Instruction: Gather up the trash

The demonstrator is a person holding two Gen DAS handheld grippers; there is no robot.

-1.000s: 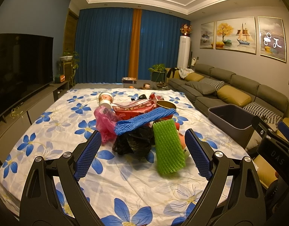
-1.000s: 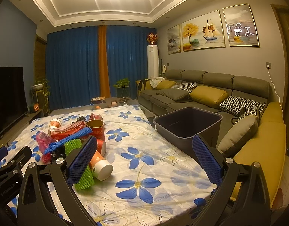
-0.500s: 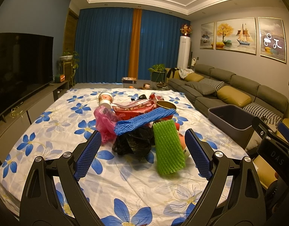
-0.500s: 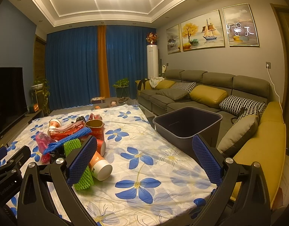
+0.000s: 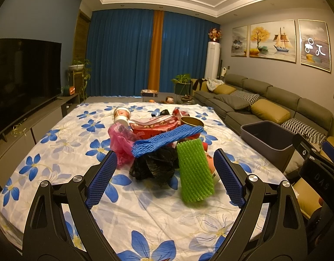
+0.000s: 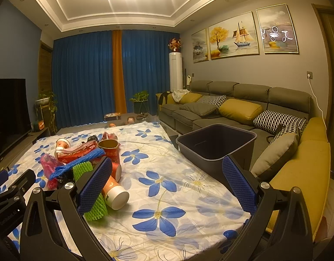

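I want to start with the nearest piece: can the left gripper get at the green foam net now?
Probably yes. The left gripper is open, and the green foam net lies between its fingers with nothing in front.

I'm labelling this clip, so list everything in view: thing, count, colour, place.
green foam net: 1, green, front of the pile
blue foam net: 1, blue, across the pile's top
black bag: 1, black, under the nets
pink bag: 1, pink, pile's left
red wrapper: 1, red, behind the nets
paper cups: at least 3, red and white, around the pile
bin: 1, dark grey, beside the table by the sofa
tablecloth: 1, white with blue flowers
left tool: 1, black, blue pads, open
right tool: 1, black, blue pads, open
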